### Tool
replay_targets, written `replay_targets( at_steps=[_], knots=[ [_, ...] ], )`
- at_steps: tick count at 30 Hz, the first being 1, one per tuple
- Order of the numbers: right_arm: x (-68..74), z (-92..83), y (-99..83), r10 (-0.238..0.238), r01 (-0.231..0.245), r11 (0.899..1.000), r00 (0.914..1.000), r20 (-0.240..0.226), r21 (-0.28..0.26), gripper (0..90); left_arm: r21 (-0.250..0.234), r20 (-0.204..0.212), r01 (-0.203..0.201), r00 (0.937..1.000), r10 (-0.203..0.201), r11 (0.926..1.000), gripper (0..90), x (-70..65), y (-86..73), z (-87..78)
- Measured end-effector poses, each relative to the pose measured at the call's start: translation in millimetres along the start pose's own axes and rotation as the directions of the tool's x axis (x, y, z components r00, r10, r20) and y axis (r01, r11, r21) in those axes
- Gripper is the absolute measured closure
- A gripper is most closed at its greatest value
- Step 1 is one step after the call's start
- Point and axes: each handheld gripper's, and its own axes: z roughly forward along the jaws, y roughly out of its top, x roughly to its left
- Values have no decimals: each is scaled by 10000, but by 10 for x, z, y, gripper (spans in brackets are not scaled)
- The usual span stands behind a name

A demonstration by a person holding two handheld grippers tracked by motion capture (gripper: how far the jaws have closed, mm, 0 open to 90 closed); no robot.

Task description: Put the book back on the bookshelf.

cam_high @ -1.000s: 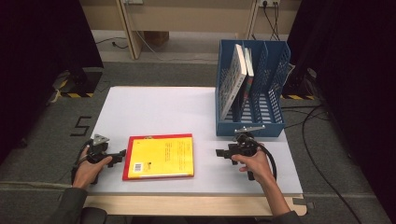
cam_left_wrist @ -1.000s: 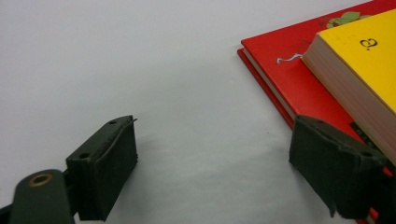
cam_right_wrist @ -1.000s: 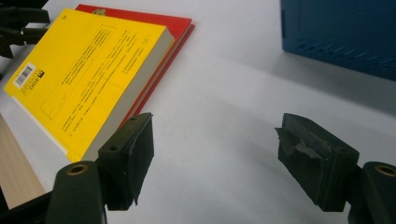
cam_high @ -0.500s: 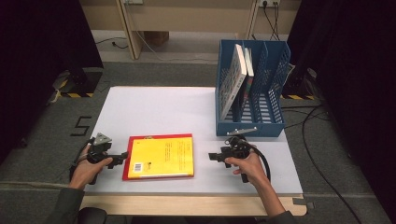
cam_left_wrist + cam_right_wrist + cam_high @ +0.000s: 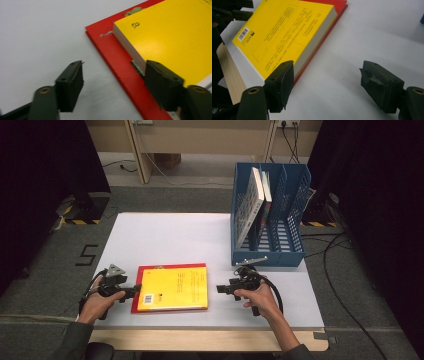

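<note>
A yellow book [image 5: 174, 287] lies flat on a larger red book [image 5: 170, 268] near the table's front edge. My left gripper [image 5: 131, 292] sits at the books' left side. In the left gripper view its jaws [image 5: 113, 75] straddle the red book's [image 5: 117, 62] edge, one pad on the table, the other at the yellow book's [image 5: 175, 37] side. They have just been closing, but the pads do not press on anything. My right gripper [image 5: 220, 289] stands open just right of the books. In the right gripper view, the yellow book's [image 5: 284, 32] corner is by its left jaw [image 5: 328, 75].
A blue file rack [image 5: 292, 195] stands at the table's back right with a few books upright in it. The white tabletop [image 5: 165, 235] stretches behind the books. A wooden strip [image 5: 200, 340] runs along the front edge. Cables trail from both grippers.
My right gripper has slid left toward the books. My left gripper has edged right until it reaches the books' left side.
</note>
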Motion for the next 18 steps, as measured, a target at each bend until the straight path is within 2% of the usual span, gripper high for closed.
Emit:
replay_targets(
  at_steps=[4,7,13,18],
  knots=[
    [29,42,14,-32,32,10000,9999,-101,56,278,83,178,-486,9987,484,9988,296,-114,37,30],
    [38,69,23,78,-77,9999,9999,-150,91,278,161,109,-687,9976,685,9975,211,-154,43,47],
    [54,110,18,-1,5,9998,9998,-206,175,279,241,195,-428,9989,423,9988,167,-117,19,61],
    [59,161,16,70,-64,9997,9996,-265,217,283,285,162,-458,9988,454,9985,163,-114,13,64]
  ],
)
